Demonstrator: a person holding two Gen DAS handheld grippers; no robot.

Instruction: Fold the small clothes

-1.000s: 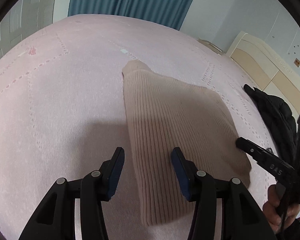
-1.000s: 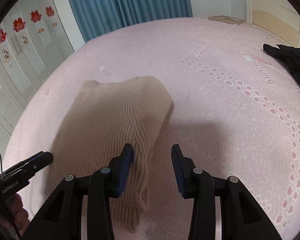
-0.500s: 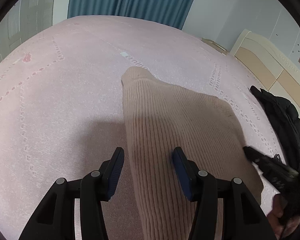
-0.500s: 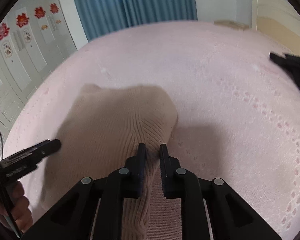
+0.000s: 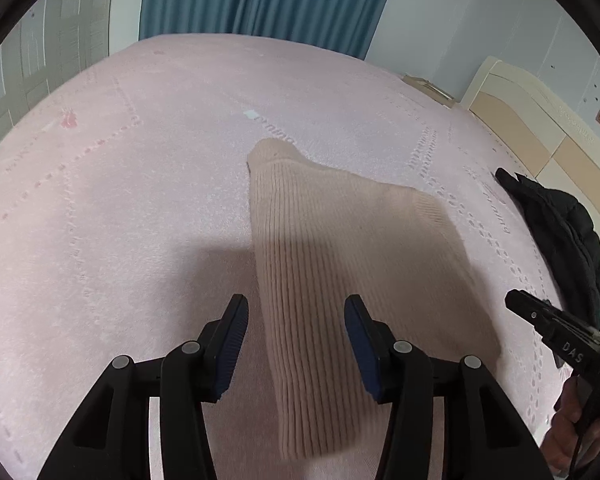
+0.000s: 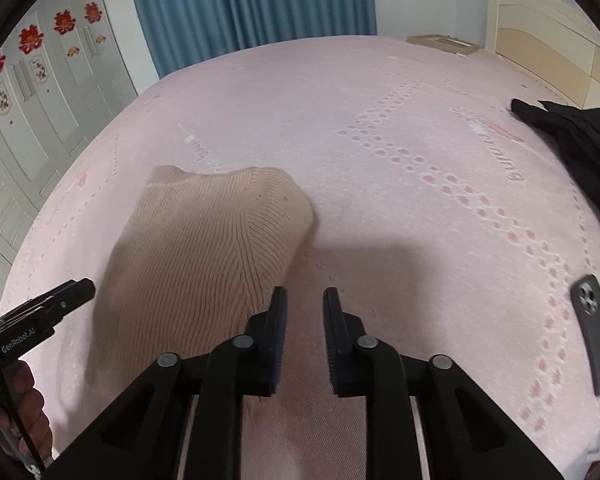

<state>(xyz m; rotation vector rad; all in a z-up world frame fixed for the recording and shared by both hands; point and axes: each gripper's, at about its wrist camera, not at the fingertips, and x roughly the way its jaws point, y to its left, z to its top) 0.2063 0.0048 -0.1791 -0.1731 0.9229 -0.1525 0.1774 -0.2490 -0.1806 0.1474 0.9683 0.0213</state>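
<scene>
The beige ribbed knit garment lies folded on the pink bedspread. The left gripper hovers above its near left edge, jaws apart and gripping nothing. The right gripper sits at the garment's right edge; its jaws have just been opening to a narrow gap, with only bedspread visible between them. A black jacket and a phone lie to the right.

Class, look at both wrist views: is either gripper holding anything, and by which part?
Nothing is held. The left gripper hangs open above the beige knit; the right gripper, jaws just opening, has only pink bedcover showing between them.
</scene>
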